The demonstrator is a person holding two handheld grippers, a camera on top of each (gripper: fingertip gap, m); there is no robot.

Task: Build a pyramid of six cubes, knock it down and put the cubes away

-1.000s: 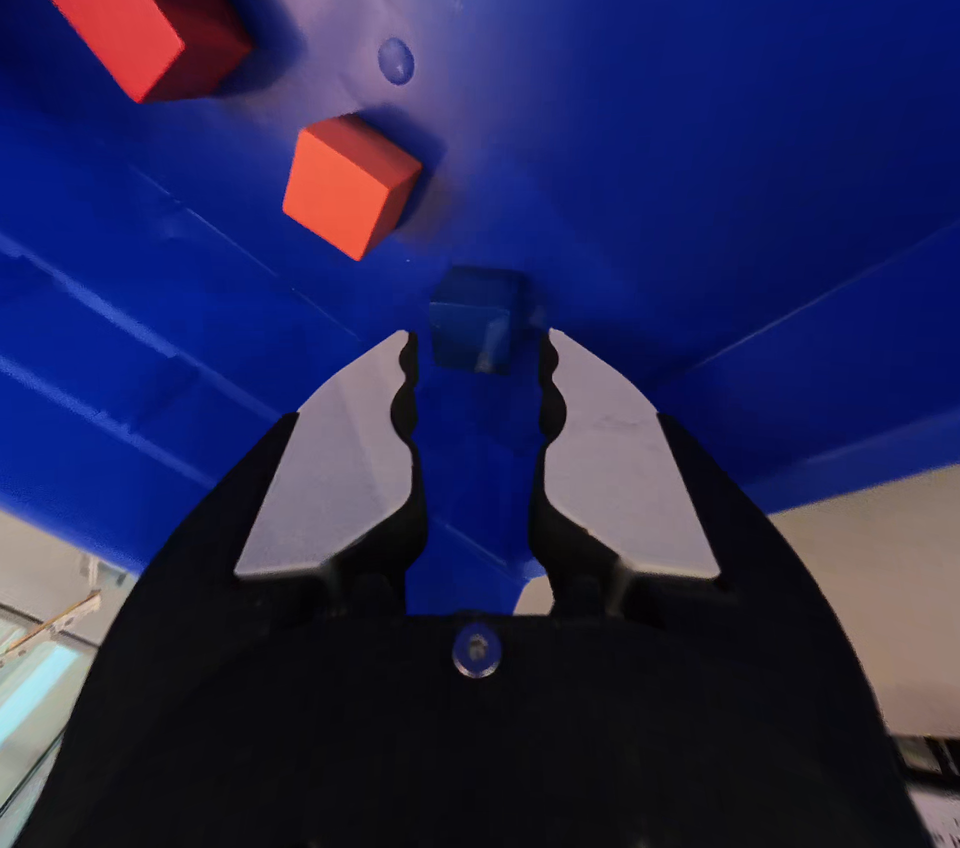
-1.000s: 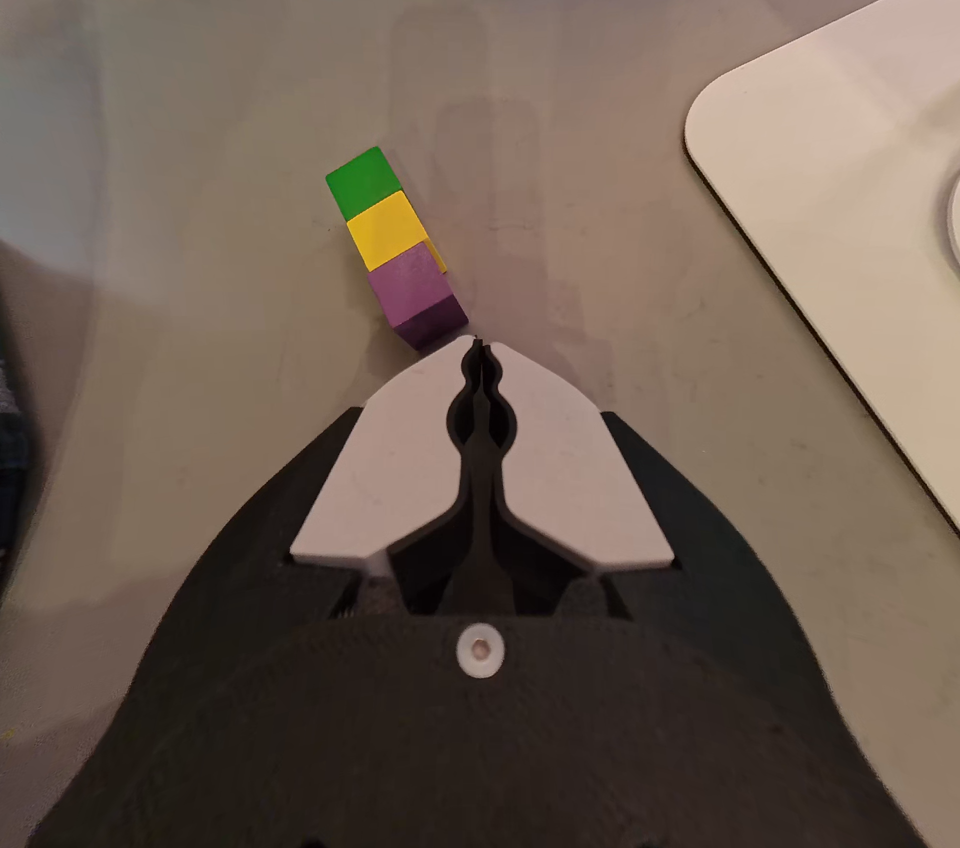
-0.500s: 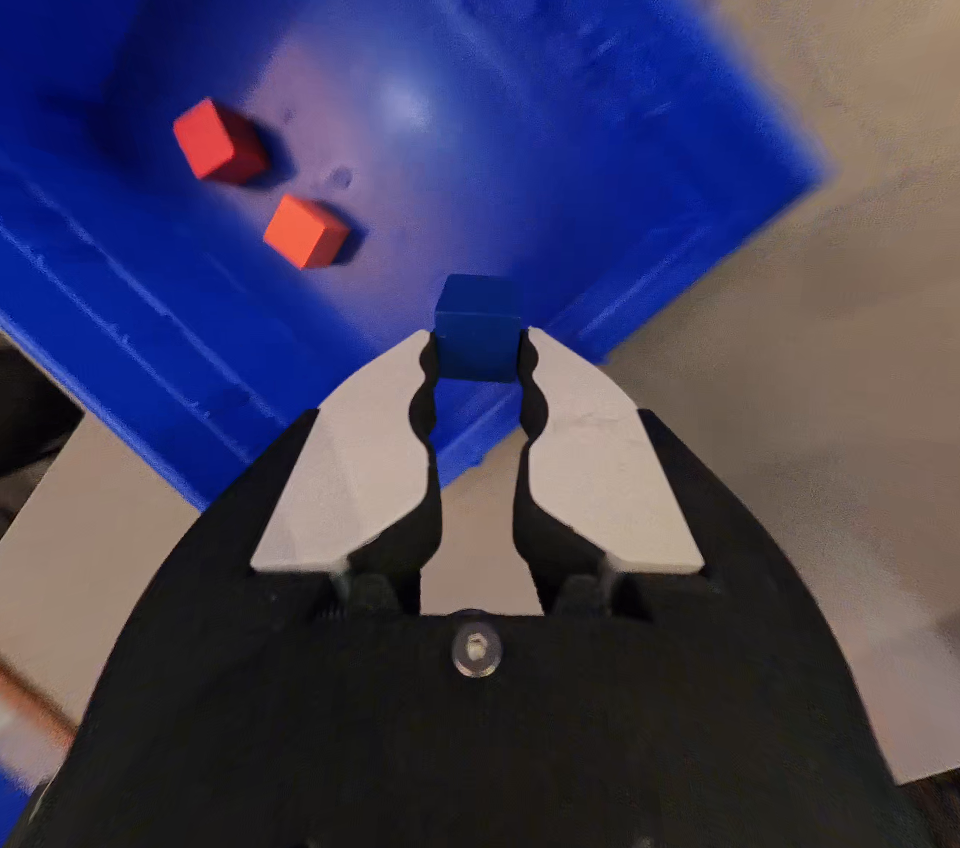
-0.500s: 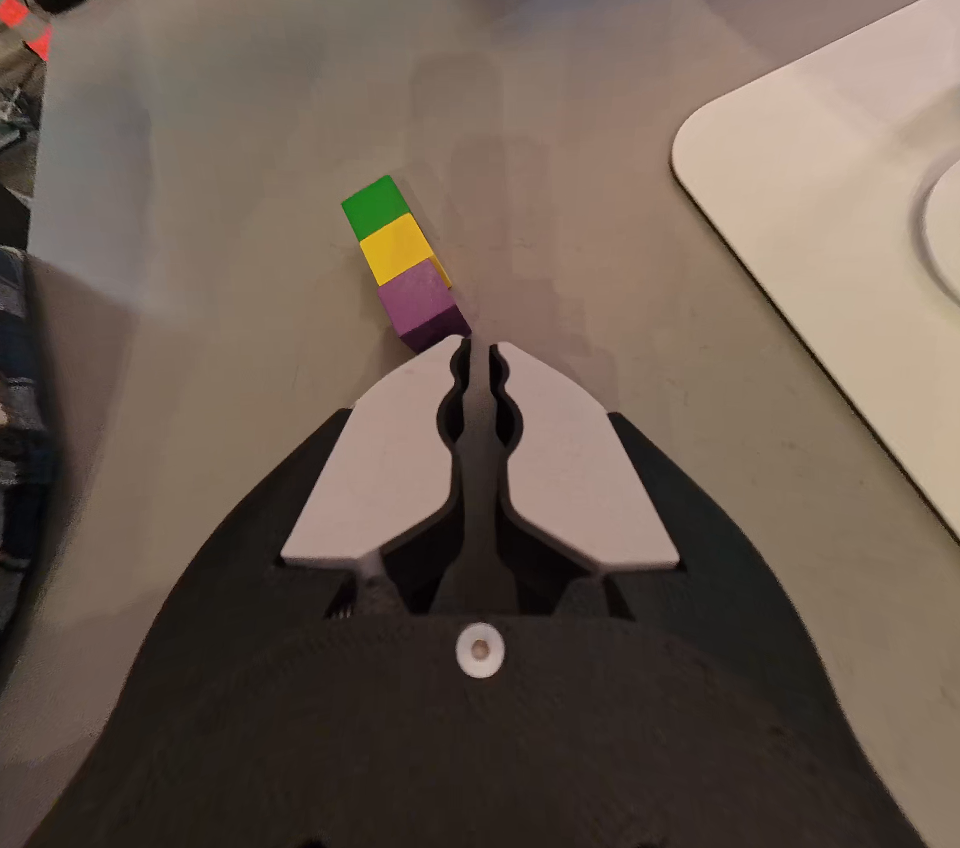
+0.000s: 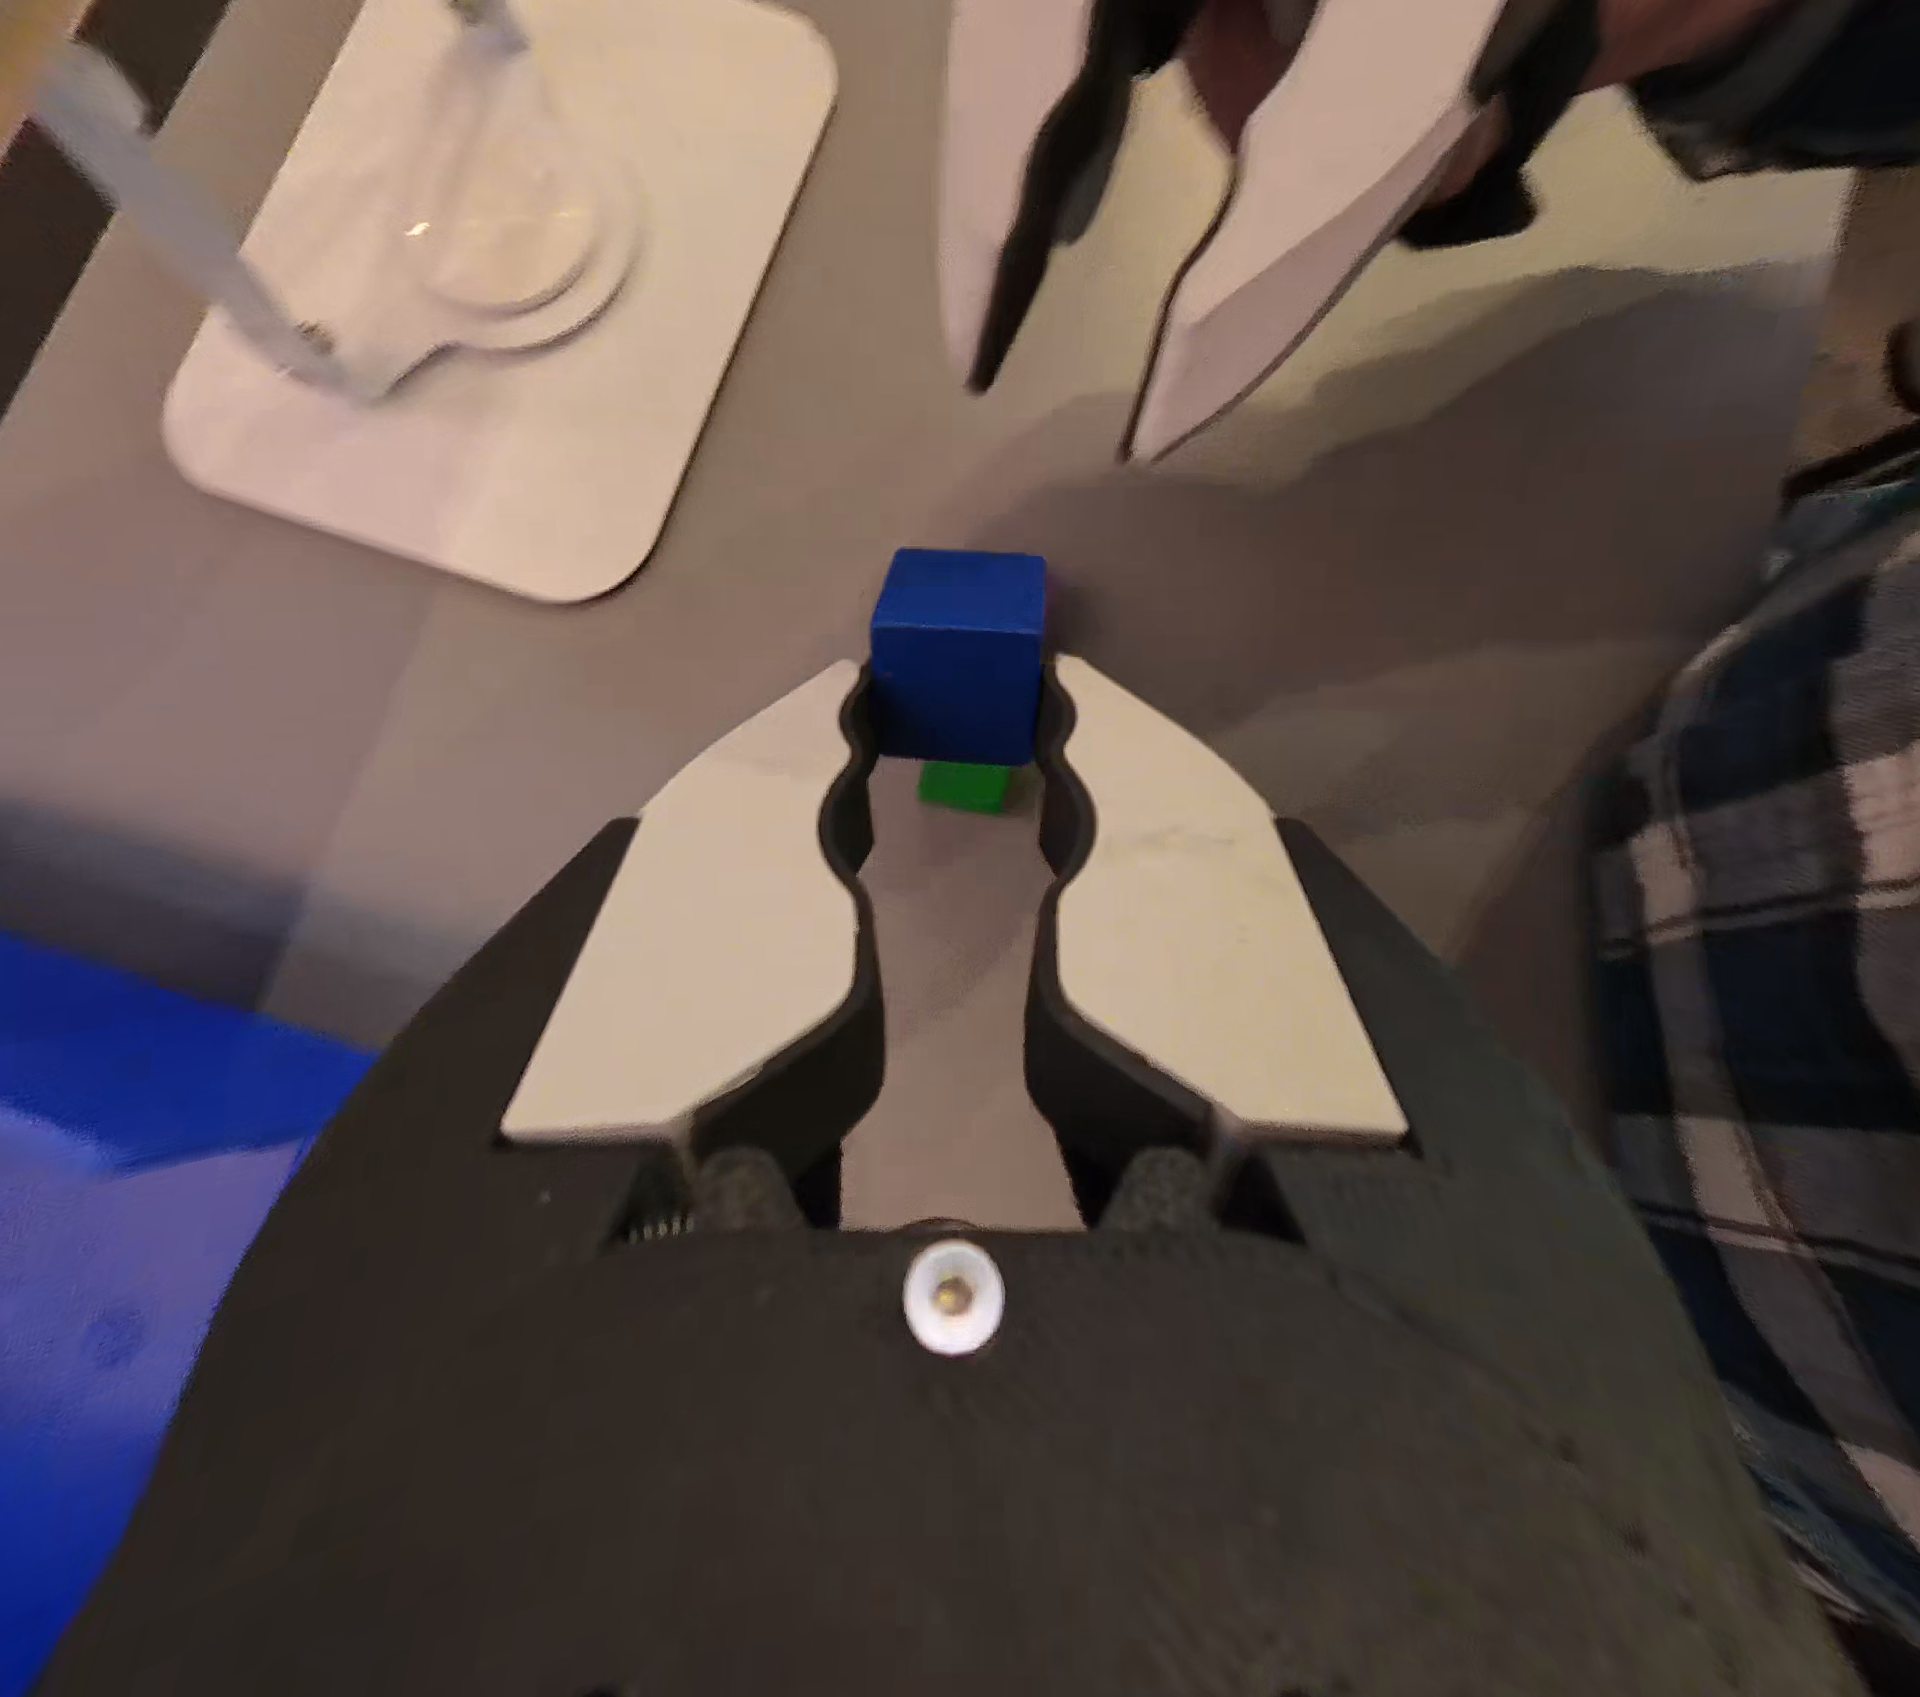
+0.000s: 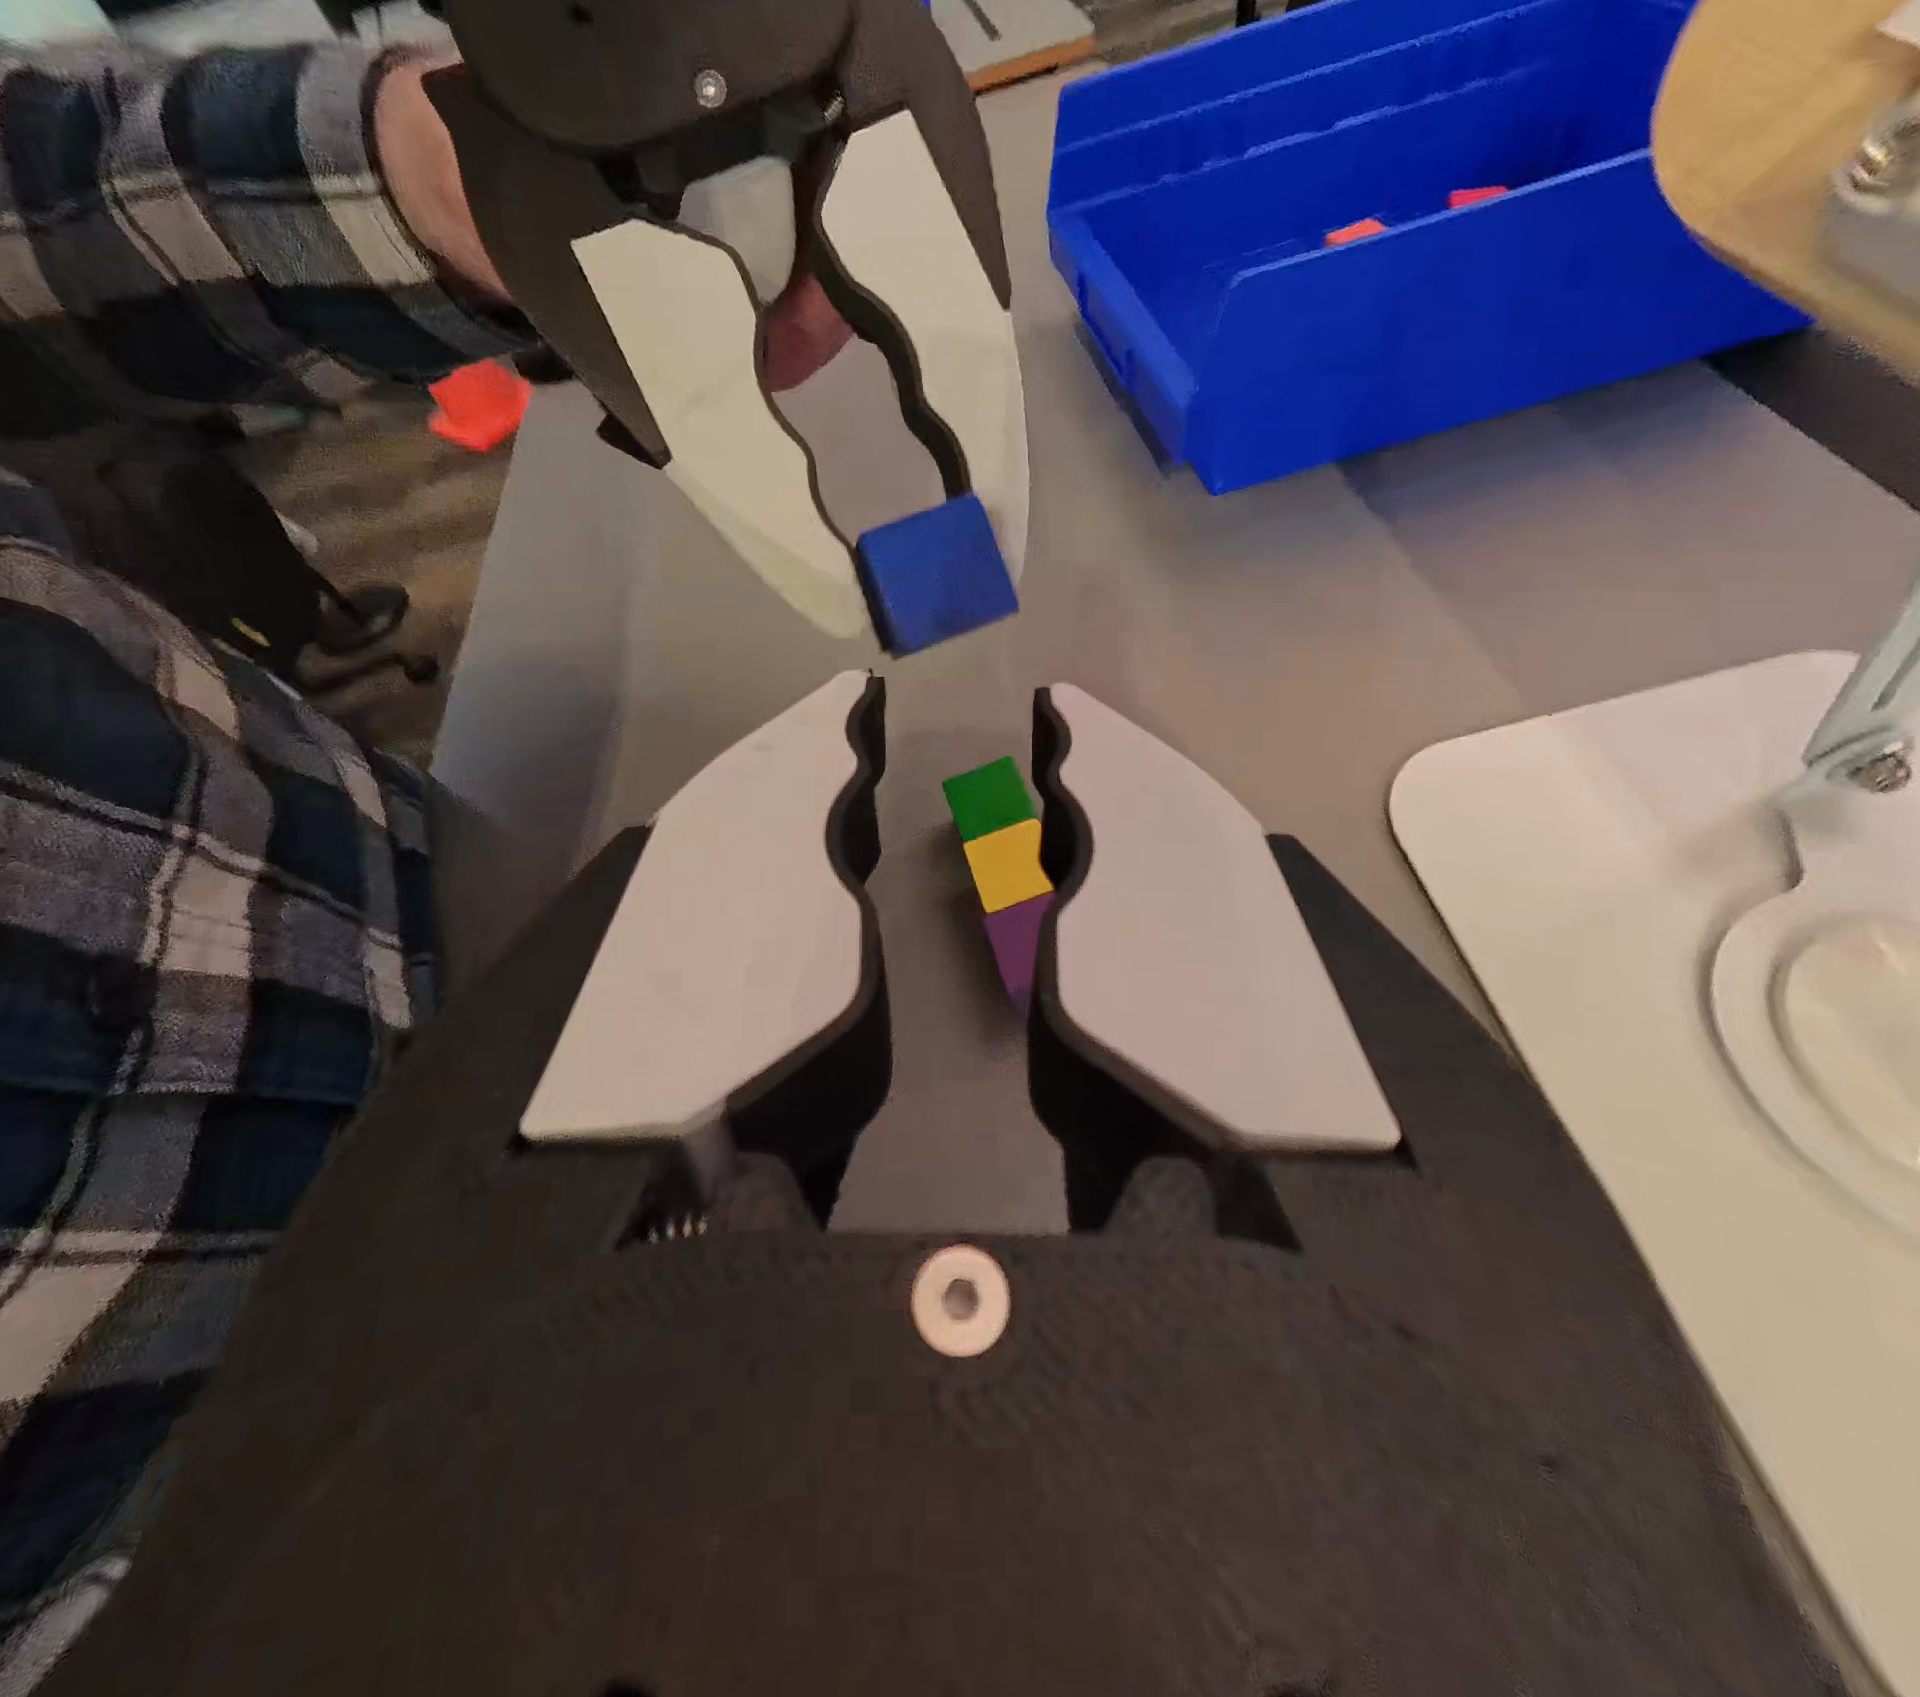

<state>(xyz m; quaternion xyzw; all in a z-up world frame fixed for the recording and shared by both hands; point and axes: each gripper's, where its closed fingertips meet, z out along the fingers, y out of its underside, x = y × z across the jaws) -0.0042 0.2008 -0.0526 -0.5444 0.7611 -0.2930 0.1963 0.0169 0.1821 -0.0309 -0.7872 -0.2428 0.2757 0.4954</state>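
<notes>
- Left gripper: pads pinch blue cube, green cube below it.
- Right gripper: fingers spread, bare, above green cube, yellow cube, purple cube row.

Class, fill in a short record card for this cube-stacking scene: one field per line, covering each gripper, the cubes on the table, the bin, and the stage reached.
Left gripper: shut on a blue cube, held above the row
Right gripper: open, holding nothing, above the row
Row on table: green cube, yellow cube, purple cube, touching in a line
Blue bin: two red cubes inside
Stage: base row laid, second level not yet begun
</notes>
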